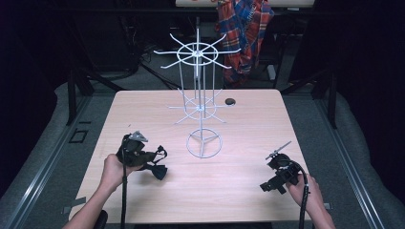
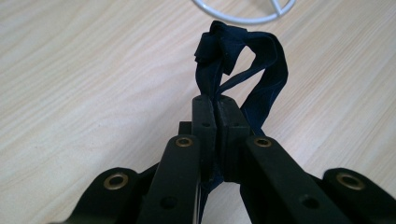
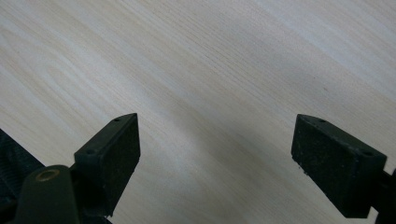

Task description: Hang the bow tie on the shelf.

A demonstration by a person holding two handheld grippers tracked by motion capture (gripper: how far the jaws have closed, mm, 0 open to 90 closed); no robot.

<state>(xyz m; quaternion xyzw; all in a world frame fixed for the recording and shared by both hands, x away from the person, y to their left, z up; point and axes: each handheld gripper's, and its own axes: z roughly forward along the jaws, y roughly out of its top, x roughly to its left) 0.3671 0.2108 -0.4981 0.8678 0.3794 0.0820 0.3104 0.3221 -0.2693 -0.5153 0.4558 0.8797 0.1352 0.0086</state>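
My left gripper (image 2: pixel 215 105) has its jaws pressed tight together on a dark blue strap (image 2: pixel 233 60); in the left gripper view the strap rises out of the pinch, folds into a bunched knot at the top and loops back down the right side of the jaws. Just beyond that loop lies the white ring base (image 2: pixel 245 11) of the wire rack, near the strap but apart from it.

From the high view my left gripper (image 1: pixel 160 169) sits low over the near-left part of the table (image 1: pixel 143 109), my left hand (image 1: pixel 113 171) behind it; a dark piece of the strap (image 1: pixel 160 171) hangs at its tip, close to the wood — whether it touches the surface I cannot tell. The wire rack (image 1: pixel 200 107) stands upright in the middle of the table, two tiers of spokes on a thin pole, its ring base just to the right of my left gripper.

My right gripper (image 3: pixel 215 154) has its jaws spread wide with nothing between them — bare pale wood under them; in the high view it (image 1: pixel 268 186) rests near the right front of the table, my right hand (image 1: pixel 305 191) holding it, well apart from the rack. A plaid cloth (image 1: pixel 246 28) hangs behind the table.
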